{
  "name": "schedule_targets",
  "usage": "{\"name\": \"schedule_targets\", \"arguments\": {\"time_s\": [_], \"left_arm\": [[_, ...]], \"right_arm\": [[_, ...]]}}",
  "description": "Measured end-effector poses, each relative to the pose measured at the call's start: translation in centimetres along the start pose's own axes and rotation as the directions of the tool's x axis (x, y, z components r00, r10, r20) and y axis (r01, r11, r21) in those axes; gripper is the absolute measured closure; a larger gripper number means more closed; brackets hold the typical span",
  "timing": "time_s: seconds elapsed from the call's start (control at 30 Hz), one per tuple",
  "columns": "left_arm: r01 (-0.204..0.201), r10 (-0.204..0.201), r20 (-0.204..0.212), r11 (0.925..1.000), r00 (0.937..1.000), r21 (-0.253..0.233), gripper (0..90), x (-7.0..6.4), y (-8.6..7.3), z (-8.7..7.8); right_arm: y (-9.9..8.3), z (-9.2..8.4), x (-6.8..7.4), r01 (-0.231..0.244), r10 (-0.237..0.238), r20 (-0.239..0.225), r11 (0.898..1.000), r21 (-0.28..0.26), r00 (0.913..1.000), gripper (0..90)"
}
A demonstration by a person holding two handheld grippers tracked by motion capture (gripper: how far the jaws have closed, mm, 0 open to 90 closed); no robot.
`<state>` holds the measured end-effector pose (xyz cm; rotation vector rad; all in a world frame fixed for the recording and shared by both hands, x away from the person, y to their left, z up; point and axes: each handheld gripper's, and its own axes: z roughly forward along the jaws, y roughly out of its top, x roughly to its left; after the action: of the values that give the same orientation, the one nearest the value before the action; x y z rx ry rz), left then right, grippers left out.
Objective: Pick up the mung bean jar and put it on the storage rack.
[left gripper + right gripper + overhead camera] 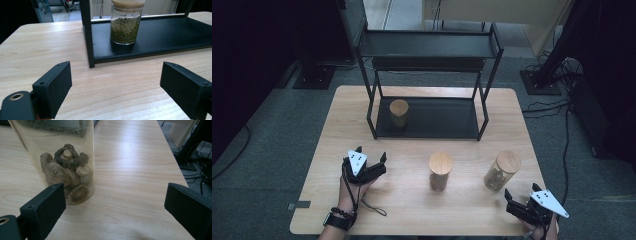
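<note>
A light wooden surface (362, 107) carries a black two-tier rack (484, 117) at its far side. The jar of mushrooms (66, 167), clear glass with a wooden lid, stands upright just ahead of the right gripper (524, 200), whose jaws stand apart and empty. The left gripper (371, 156), jaws likewise apart, faces the jar of green beans (125, 23) on the rack's lower shelf. A third jar (440, 171) stands between them.

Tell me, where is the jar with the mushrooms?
In the high view the mushroom jar stands at the table's right front, right of the middle jar, just ahead of the right tool.
</note>
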<state>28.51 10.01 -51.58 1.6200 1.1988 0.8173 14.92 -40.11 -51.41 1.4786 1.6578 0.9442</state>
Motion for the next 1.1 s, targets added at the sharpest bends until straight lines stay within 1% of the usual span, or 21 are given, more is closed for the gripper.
{"name": "schedule_targets", "arguments": {"time_s": [0.13, 0.23, 0.37, 0.47, 0.53, 0.57, 0.63, 0.73, 0.8, 1.0, 1.1], "left_arm": [[0.001, -0.001, -0.002, 1.0000, 1.0000, -0.001, 10.6, 0.4, -0.2, -0.6], [-0.018, 0.018, -0.013, 0.9998, 0.9997, 0.001, 10.6, 0.7, -0.5, -0.9], [-0.018, 0.018, -0.014, 0.9998, 0.9997, 0.009, 10.6, 1.1, -0.9, -1.4], [-0.014, 0.014, -0.020, 0.9999, 0.9997, 0.004, 10.6, 1.4, -1.0, -1.8], [-0.021, 0.021, -0.033, 0.9998, 0.9992, 0.000, 10.6, 1.6, -1.1, -1.9], [-0.032, 0.032, -0.041, 0.9995, 0.9987, 0.002, 10.6, 1.6, -1.1, -2.0], [-0.038, 0.038, -0.044, 0.9993, 0.9983, 0.003, 10.6, 1.7, -1.2, -2.1], [-0.037, 0.037, -0.051, 0.9993, 0.9980, 0.006, 10.6, 2.0, -1.5, -2.4], [-0.025, 0.025, -0.054, 0.9997, 0.9982, 0.004, 10.6, 2.2, -1.6, -2.7], [-0.003, 0.004, -0.083, 1.0000, 0.9965, 0.005, 10.6, 3.2, -2.1, -3.8], [-0.007, 0.007, -0.099, 1.0000, 0.9951, -0.002, 10.6, 3.5, -2.4, -4.7]], "right_arm": [[0.0, 0.0, 0.0, -0.001, 0.001, 0.000, 1.000, -0.001, 1.0000, 3.3], [0.0, 0.0, 0.0, -0.001, 0.001, 0.000, 1.000, -0.001, 1.0000, 3.3], [0.0, 0.0, 0.0, -0.001, 0.001, 0.001, 1.000, -0.001, 1.0000, 3.2], [0.0, 0.0, 0.0, -0.001, 0.001, 0.002, 1.000, 0.000, 1.0000, 3.2], [0.0, 0.0, 0.0, -0.001, 0.001, 0.003, 1.000, 0.000, 1.0000, 3.2], [0.0, 0.0, 0.0, -0.001, 0.001, 0.003, 1.000, 0.000, 1.0000, 3.2], [0.0, 0.0, 0.0, -0.001, 0.001, 0.004, 1.000, 0.000, 1.0000, 3.3], [0.0, 0.0, 0.0, -0.002, 0.002, 0.003, 1.000, 0.000, 1.0000, 3.2], [0.0, 0.0, 0.0, -0.003, 0.003, 0.003, 1.000, 0.000, 1.0000, 3.2], [0.0, 0.0, 0.0, -0.005, 0.005, 0.003, 1.000, -0.001, 1.0000, 3.2], [0.0, 0.0, 0.0, -0.009, 0.009, 0.003, 1.000, -0.001, 1.0000, 3.2]]}}
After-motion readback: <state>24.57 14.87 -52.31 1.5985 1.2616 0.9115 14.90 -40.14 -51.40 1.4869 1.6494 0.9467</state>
